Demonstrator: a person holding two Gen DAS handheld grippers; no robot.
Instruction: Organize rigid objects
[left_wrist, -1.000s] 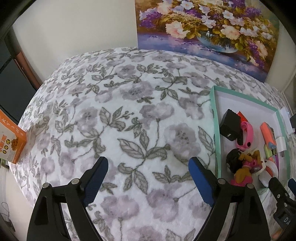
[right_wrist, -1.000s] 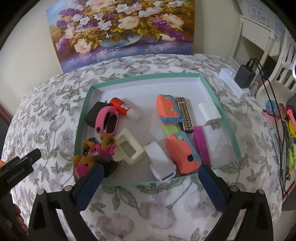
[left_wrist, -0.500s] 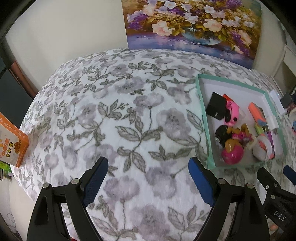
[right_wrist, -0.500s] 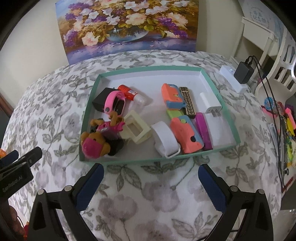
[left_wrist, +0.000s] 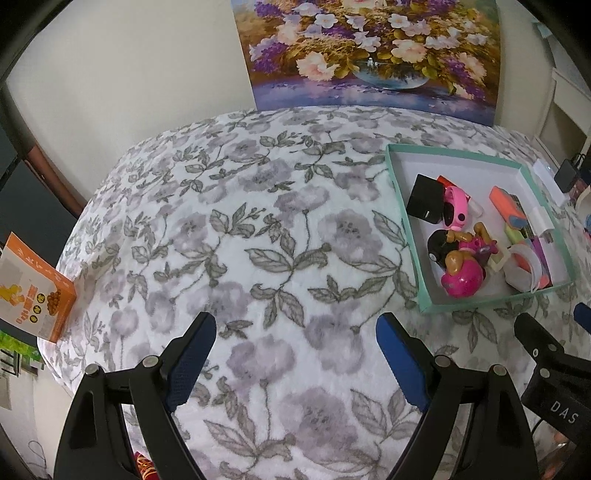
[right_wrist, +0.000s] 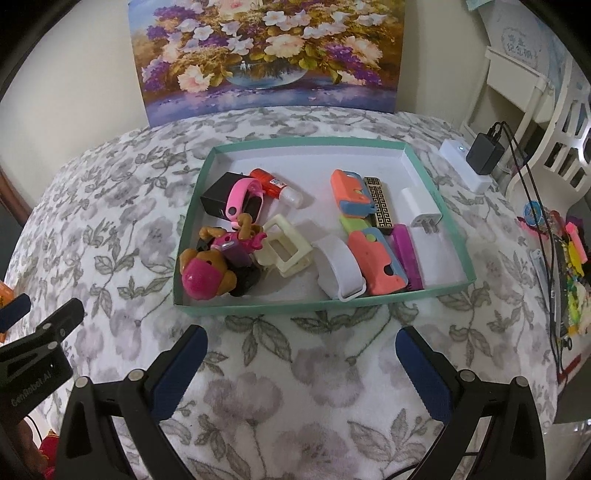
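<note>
A teal-rimmed shallow box (right_wrist: 436, 181) (left_wrist: 404, 221) lies on the flowered bedspread. Inside are several small items: a pink-helmeted toy dog (right_wrist: 210, 273) (left_wrist: 463, 273), a black block (right_wrist: 218, 195), a pink band (right_wrist: 243, 195), a red glue bottle (right_wrist: 273, 182), a cream frame (right_wrist: 286, 251), a white band (right_wrist: 340, 273), two orange cases (right_wrist: 351, 192), a white plug (right_wrist: 421, 210). My right gripper (right_wrist: 301, 356) hovers open in front of the box, nothing between its fingers. My left gripper (left_wrist: 295, 343) stands open over bare bedspread, left of the box.
An orange carton (left_wrist: 35, 288) sits at the bed's left edge. A flower painting (right_wrist: 266, 55) leans on the wall behind. A white power strip with a black charger (right_wrist: 484, 153) and cables lie to the right, beside white furniture and colourful clutter (right_wrist: 569, 266).
Both grippers have drawn back from the box, which now looks smaller and farther in both views. The left one has also rolled a little. Both stay open and hold nothing.
</note>
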